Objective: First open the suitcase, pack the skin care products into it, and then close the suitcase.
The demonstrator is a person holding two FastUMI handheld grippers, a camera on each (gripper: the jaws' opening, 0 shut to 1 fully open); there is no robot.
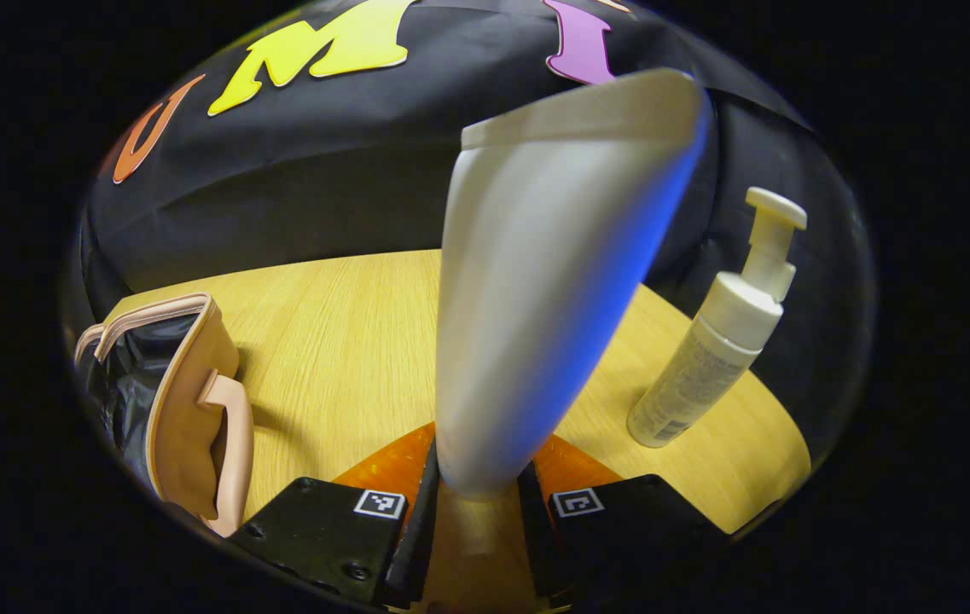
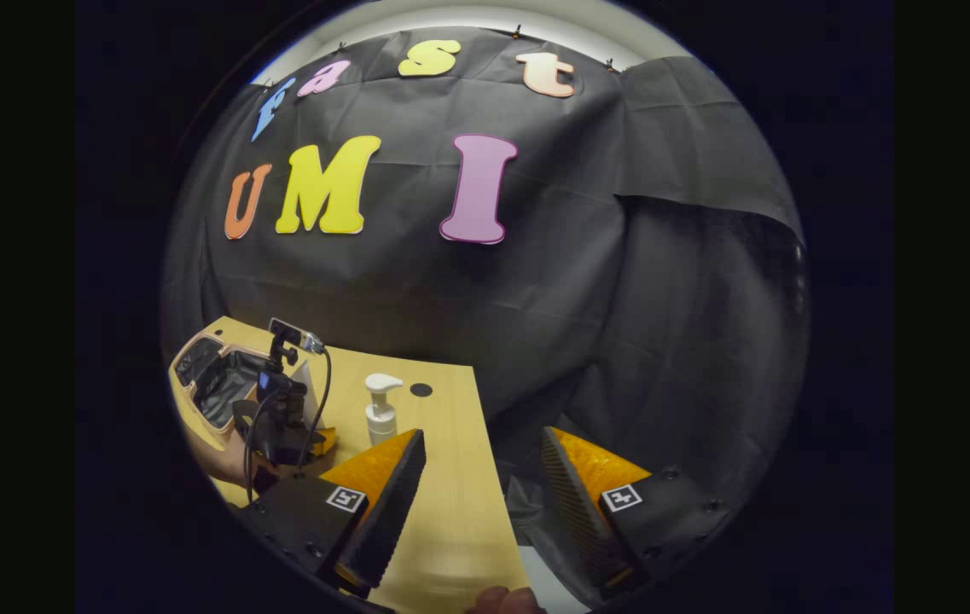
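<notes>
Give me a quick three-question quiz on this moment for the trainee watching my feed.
1. True or false: the suitcase is already open.
2. What does the left gripper hold? A) the pump bottle B) the white tube C) the suitcase handle
3. Where does the pump bottle stand?

Key
1. True: its dark lining shows in both views.
2. B: both fingers press on the white tube, whose flat crimped end is up.
3. Upright on the wooden table, untouched, on the far side of the tube from the suitcase. The right gripper is open and holds nothing.
</notes>
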